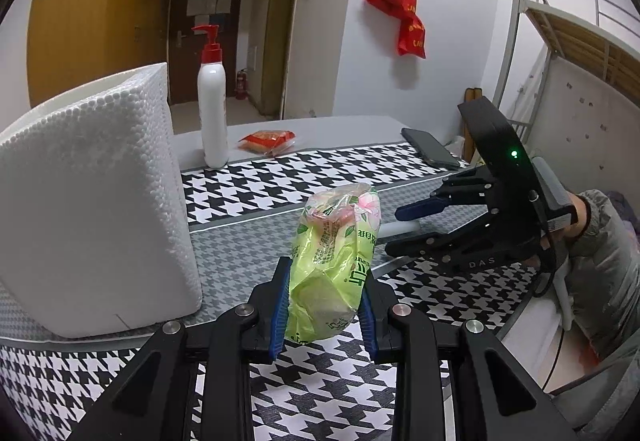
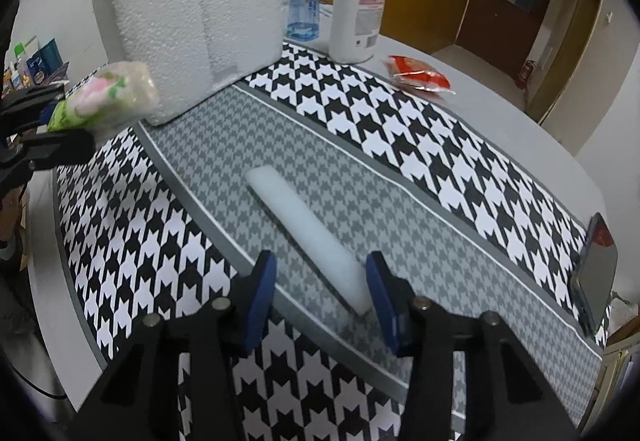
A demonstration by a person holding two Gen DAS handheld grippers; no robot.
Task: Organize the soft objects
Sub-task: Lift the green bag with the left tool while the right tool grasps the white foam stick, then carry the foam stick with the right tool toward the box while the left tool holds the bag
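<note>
My left gripper [image 1: 325,305] is shut on a green plastic tissue pack [image 1: 336,265] and holds it above the houndstooth cloth; the pack also shows at the left of the right wrist view [image 2: 108,97]. A white foam strip [image 2: 308,237] lies on the grey band of the cloth. My right gripper [image 2: 322,281] is open, its blue pads on either side of the strip's near end, a little above it. The right gripper shows in the left wrist view [image 1: 412,229], right of the pack. A red snack packet [image 2: 420,75] lies farther back.
A big white styrofoam block [image 1: 92,197] stands at the left on the table. A white pump bottle [image 1: 213,97] and a blue spray bottle [image 2: 303,7] stand behind it. A dark phone [image 2: 598,273] lies near the right edge. A bunk bed [image 1: 580,41] is at the right.
</note>
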